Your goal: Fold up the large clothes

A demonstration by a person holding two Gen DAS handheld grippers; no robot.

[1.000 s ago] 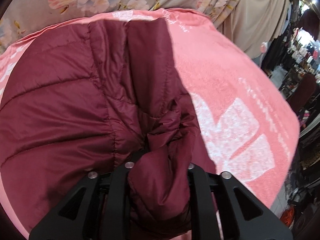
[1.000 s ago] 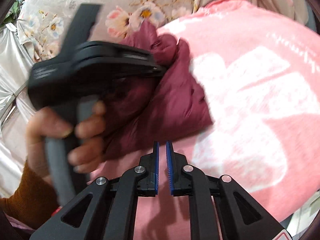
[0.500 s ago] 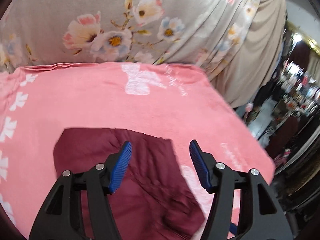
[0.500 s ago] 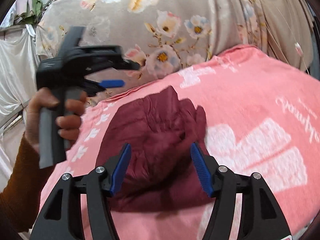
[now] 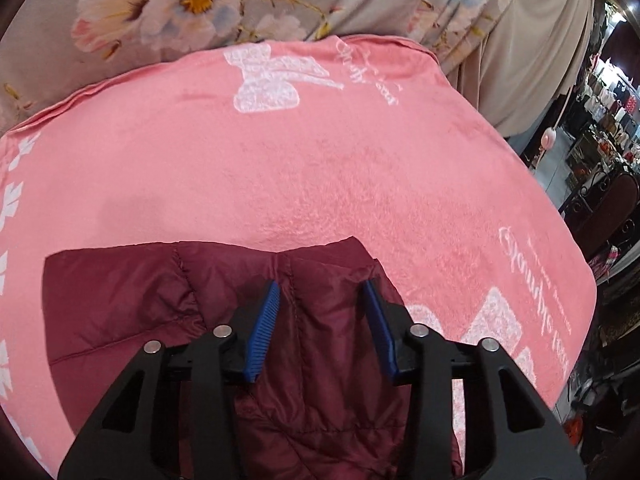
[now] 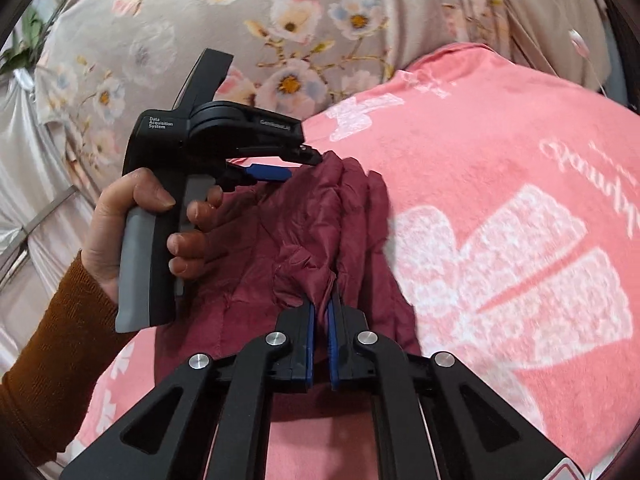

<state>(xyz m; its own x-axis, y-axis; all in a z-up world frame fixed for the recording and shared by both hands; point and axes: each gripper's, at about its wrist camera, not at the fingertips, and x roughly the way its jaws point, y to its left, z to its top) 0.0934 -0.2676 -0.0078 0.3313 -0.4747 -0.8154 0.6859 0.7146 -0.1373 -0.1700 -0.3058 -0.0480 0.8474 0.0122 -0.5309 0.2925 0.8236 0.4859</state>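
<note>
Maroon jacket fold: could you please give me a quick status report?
Left gripper open, above the maroon jacket. Right gripper shut on a bunched jacket fold. Jacket partly folded on the pink blanket. Nothing in the way.

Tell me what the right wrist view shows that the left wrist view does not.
Only the right wrist view: the right claw shut on a bunch of the maroon jacket, and the person's left hand gripping the left claw's handle.
Only the left wrist view: the left claw open over the jacket, and a shop interior at right.
Both: the jacket, the pink blanket, the floral curtain.
</note>
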